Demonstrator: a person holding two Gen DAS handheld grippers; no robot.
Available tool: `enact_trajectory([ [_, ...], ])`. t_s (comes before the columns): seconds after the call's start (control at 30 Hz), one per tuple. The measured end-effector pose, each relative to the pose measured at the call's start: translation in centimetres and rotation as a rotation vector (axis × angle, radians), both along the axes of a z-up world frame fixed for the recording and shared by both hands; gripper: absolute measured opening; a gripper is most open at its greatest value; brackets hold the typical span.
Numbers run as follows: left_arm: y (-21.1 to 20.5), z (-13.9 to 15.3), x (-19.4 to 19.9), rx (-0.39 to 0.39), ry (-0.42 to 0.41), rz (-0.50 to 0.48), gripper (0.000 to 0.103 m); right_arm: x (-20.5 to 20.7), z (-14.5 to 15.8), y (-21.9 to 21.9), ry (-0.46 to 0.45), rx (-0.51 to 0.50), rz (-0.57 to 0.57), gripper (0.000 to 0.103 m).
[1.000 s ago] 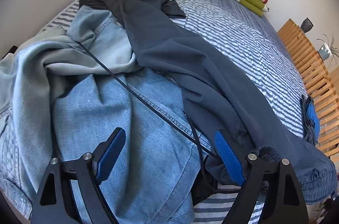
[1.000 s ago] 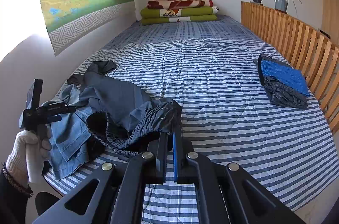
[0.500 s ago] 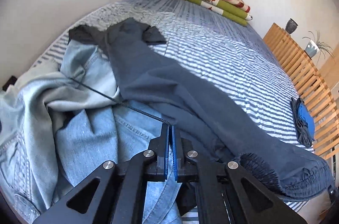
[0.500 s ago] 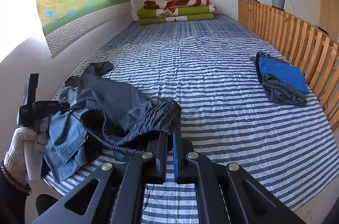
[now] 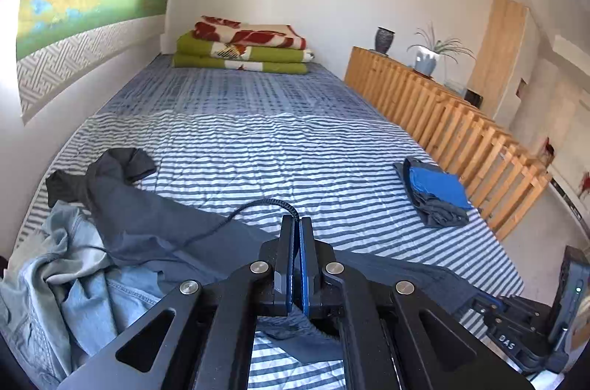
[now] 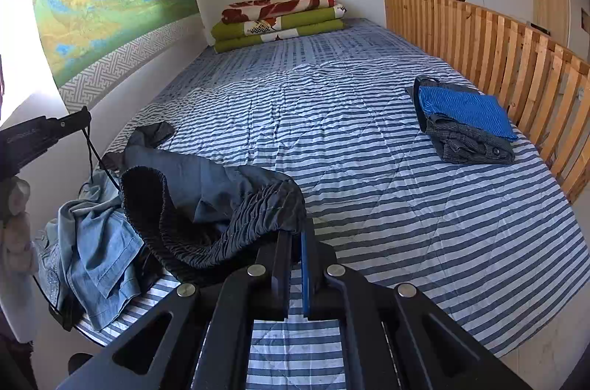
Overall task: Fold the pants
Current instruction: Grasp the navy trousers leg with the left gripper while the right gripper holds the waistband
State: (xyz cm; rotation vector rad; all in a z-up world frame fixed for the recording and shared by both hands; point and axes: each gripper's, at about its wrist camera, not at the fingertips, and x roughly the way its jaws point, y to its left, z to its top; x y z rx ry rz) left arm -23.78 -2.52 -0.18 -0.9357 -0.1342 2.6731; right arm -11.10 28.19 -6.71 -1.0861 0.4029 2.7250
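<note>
Dark grey pants (image 5: 166, 227) lie across the near left of the striped bed, legs running back to the left. My left gripper (image 5: 297, 224) is shut on a black cord (image 5: 258, 204) that loops up from the clothes. In the right wrist view the left gripper (image 6: 85, 118) is held high at the left, the cord (image 6: 90, 150) hanging from it. My right gripper (image 6: 297, 235) is shut on the elastic waistband (image 6: 258, 205) of the dark grey pants (image 6: 206, 180), lifting it off the cover.
Light blue jeans (image 5: 92, 294) are crumpled under the pants at the bed's left corner (image 6: 96, 242). A folded stack topped with blue cloth (image 6: 464, 121) sits by the wooden slat rail (image 6: 516, 47). Folded blankets (image 6: 280, 17) lie at the far end.
My left gripper went from open over the jeans to shut on the black cord, then rose and tilted up. The right gripper kept hold of the waistband.
</note>
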Motion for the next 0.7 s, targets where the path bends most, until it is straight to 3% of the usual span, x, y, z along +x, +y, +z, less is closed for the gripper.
enact_trajectory([
  [0.17,2.3,2.2,2.2,-0.067,0.040,-0.021,0.002,0.4,0.1,0.0,0.000,-0.002,0.006,0.004],
  [0.37,-4.3,0.1,0.7,-0.150,-0.072,0.160,0.006,0.9,1.0,0.7,0.023,-0.025,0.011,0.004],
  [0.43,-7.2,-1.8,0.1,-0.180,-0.158,0.203,0.031,0.7,1.1,0.9,0.027,-0.025,0.014,0.004],
  [0.47,-8.6,-2.9,0.1,-0.185,-0.205,0.224,0.058,0.6,1.1,0.9,0.026,-0.026,0.016,0.004],
  [0.5,-10.0,-3.8,0.5,-0.182,-0.228,0.256,0.067,0.4,1.1,0.9,0.023,-0.027,0.019,0.004],
  [0.63,-13.7,-6.9,2.2,-0.199,-0.309,0.319,0.067,0.1,0.3,0.9,0.002,-0.033,0.035,0.004],
  [0.7,-14.6,-7.9,3.1,-0.164,-0.325,0.318,0.067,-0.1,-0.2,0.8,-0.010,-0.030,0.035,0.004],
])
